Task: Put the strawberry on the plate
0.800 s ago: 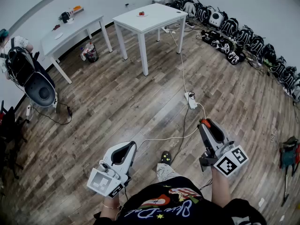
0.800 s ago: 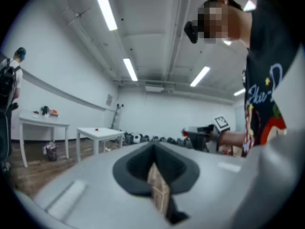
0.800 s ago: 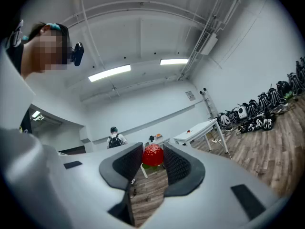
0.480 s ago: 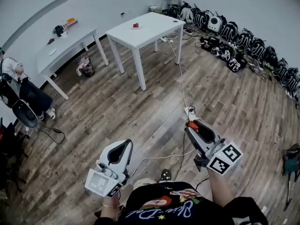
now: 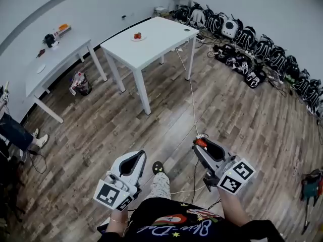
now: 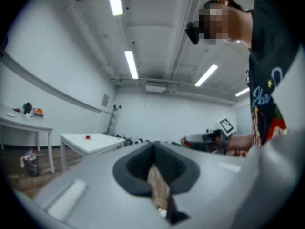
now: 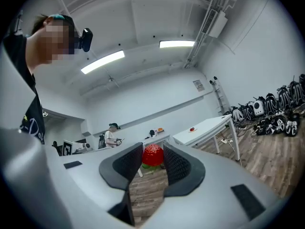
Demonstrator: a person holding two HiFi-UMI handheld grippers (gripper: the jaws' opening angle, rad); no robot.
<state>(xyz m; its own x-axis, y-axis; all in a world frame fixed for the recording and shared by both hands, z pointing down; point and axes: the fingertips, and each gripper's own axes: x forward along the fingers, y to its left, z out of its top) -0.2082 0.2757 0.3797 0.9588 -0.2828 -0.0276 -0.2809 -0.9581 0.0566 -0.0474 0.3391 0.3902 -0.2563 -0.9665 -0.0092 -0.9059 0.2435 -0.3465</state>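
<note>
Clamping the strawberry [image 7: 153, 155] in its jaws, the right gripper [image 5: 201, 144] hangs at five o'clock over the wooden floor [image 5: 126, 120], while the left gripper [image 5: 137, 156] has its jaws together and empty and the plate [image 5: 135, 39] lies well apart at eleven o'clock on the white table [image 5: 161, 34].

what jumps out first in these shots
A red strawberry sits clamped at the tips of the right gripper, low in the head view. Across the wood floor stands a white table with a small plate carrying something red. Black bags line the room's right side.
</note>
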